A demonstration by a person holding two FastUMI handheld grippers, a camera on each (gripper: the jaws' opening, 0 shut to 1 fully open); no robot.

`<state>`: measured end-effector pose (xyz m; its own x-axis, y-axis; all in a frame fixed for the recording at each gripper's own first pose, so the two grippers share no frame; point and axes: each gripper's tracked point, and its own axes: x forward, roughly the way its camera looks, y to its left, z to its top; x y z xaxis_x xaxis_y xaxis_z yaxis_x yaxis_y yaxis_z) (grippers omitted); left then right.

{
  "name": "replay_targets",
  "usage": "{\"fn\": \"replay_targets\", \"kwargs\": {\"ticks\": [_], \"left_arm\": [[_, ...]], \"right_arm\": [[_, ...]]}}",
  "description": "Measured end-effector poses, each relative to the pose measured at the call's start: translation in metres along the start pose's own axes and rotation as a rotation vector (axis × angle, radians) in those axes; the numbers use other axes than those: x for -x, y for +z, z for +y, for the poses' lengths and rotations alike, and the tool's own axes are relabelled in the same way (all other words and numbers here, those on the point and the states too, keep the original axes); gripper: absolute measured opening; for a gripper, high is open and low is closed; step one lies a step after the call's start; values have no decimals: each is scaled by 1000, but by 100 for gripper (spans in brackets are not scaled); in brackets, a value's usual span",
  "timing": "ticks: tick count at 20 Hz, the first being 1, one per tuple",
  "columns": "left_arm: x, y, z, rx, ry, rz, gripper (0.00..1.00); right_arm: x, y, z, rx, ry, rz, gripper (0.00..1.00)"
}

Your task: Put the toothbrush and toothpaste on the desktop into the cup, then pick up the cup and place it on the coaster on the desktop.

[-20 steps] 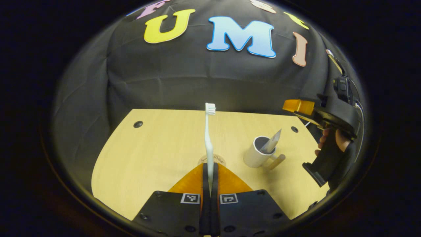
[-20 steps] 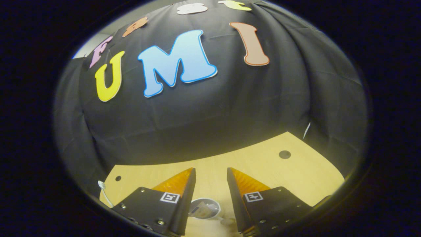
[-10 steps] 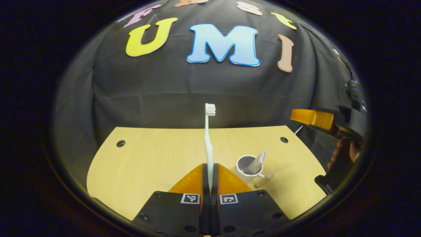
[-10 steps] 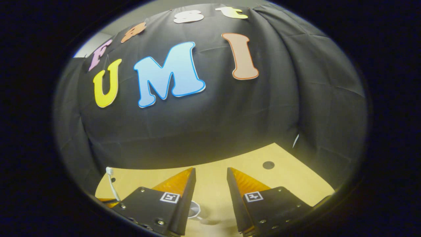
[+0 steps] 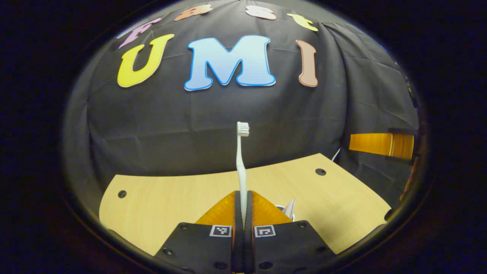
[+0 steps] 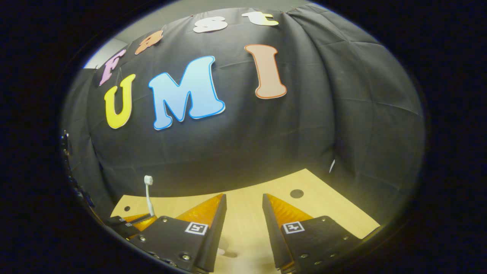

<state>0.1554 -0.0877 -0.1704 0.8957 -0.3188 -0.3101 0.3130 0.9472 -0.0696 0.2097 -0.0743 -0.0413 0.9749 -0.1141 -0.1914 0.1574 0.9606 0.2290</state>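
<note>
My left gripper is shut on a white toothbrush, which stands upright with its bristle head at the top. Just right of its fingers, the flat end of the toothpaste tube pokes up from the white cup; the fingers hide most of the cup. In the right gripper view, my right gripper hangs open above the wooden table with nothing between its fingers. The left gripper with the toothbrush sits at that view's lower left.
The light wooden table has dark round holes near its back corners. An orange finger of the right gripper shows at the far right of the left gripper view. The black cloth wall closes off the back.
The left gripper with the toothbrush has moved right, and the cup has slid down behind its fingers. The right gripper has drawn away; the cup has left its view.
</note>
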Motion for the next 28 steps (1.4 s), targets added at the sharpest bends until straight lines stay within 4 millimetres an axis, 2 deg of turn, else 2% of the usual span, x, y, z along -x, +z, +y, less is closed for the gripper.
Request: {"fn": "replay_targets", "kwargs": {"ticks": [6,11,13,16,17,19,20,22,27,28], "left_arm": [[-41,-1,-18,8,-33,-54,7],[-65,-11,-19,86,-22,-77,6],[-66,-21,-19,95,-16,-82,7],[-59,-27,-27,114,-27,-107,7],[-56,-25,-31,111,-29,-119,8],[-52,-26,-39,104,-40,-125,7],[-54,-29,-42,94,-37,-122,8],[-59,-35,-47,71,-44,-122,7],[-62,-78,-43,66,-9,-46,5],[-59,-85,-43,61,-1,-36,7]], "right_arm": [[8,-17,-41,-37,-66,40,57],[18,-39,-75,-38,-118,86,57],[22,-48,-84,-40,-130,103,54],[28,-60,-92,-41,-140,127,57],[30,-65,-93,-41,-142,135,54],[33,-73,-95,-40,-142,148,57],[34,-75,-95,-40,-141,154,54],[38,-79,-94,-40,-135,162,57],[46,-78,-96,-39,-133,161,54],[47,-77,-97,-41,-134,159,54]]}}
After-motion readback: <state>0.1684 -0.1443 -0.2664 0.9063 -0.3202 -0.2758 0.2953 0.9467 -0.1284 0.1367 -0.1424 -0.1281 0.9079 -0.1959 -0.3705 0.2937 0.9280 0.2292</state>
